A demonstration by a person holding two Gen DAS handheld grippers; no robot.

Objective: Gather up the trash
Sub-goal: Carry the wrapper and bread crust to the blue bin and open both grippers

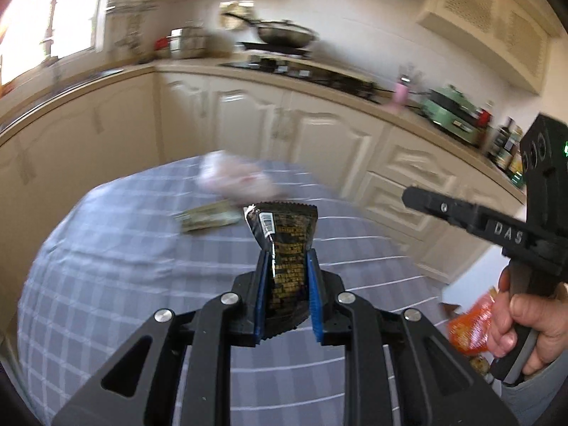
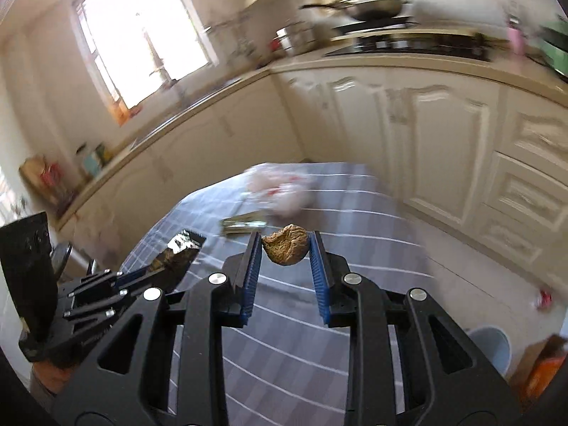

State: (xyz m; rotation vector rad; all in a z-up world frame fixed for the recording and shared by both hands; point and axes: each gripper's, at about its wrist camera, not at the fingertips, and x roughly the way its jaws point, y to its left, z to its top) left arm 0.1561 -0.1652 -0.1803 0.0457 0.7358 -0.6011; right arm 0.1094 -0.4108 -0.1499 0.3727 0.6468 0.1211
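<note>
My left gripper [image 1: 287,259] is shut on a black snack wrapper [image 1: 284,245] with gold print, held upright above the blue checked tablecloth [image 1: 106,266]. The wrapper also shows in the right wrist view [image 2: 177,255], in the left gripper [image 2: 149,277]. My right gripper [image 2: 285,241] is shut on a brown piece of bread or biscuit [image 2: 285,245] pinched between its fingertips above the table. On the cloth beyond lie a flat greenish-gold wrapper [image 1: 209,216] [image 2: 243,227] and a crumpled white and pink plastic bag [image 1: 230,177] [image 2: 280,191], both blurred.
Cream kitchen cabinets [image 1: 248,113] run behind the table, with a wok [image 1: 284,33] on the hob. An orange bag [image 1: 472,323] lies low on the right. A pale blue bucket [image 2: 491,348] stands on the floor right of the table. The right gripper's body [image 1: 497,227] is at the right.
</note>
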